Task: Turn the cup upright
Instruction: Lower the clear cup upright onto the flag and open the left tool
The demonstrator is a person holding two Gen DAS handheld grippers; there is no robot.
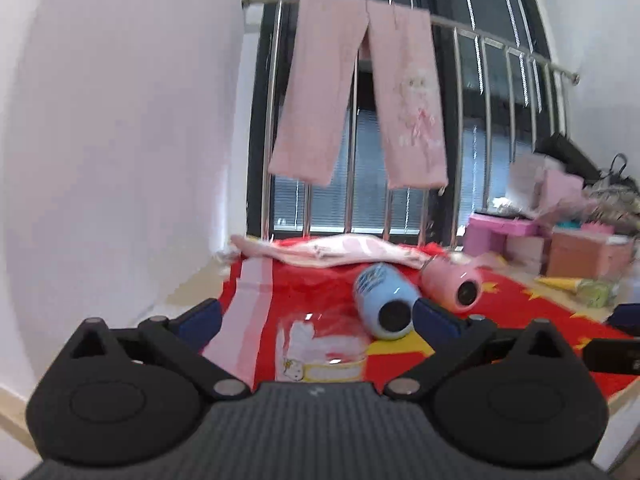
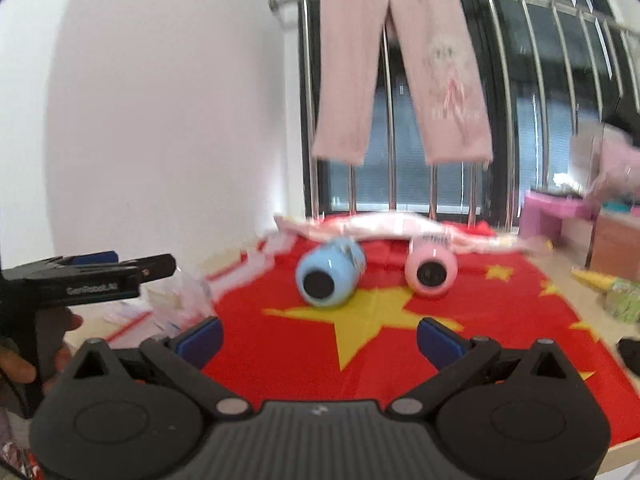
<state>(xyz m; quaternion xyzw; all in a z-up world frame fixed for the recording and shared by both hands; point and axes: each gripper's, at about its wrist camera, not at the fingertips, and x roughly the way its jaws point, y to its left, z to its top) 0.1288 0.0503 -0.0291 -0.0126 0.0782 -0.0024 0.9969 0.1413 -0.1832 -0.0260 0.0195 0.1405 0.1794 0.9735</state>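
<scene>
Both cups lie on their sides on the red flag, toward the tabletop's far edge: blue cup [image 2: 330, 276] beside pink cup [image 2: 431, 271]. Left hand-held gripper [image 1: 316, 316] and right hand-held gripper [image 2: 320, 338] gape wide, empty, ready to straddle one.

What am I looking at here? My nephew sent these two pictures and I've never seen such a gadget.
A person holds a two-finger gripper in each hand, each with a camera looking along its fingers. One picture is from the left gripper, the other from the right gripper; both are open and hold nothing. On the red flag cloth a blue cup and a pink cup lie on their sides. A clear glass stands before the left gripper. Pink trousers hang on the railing behind.
</scene>
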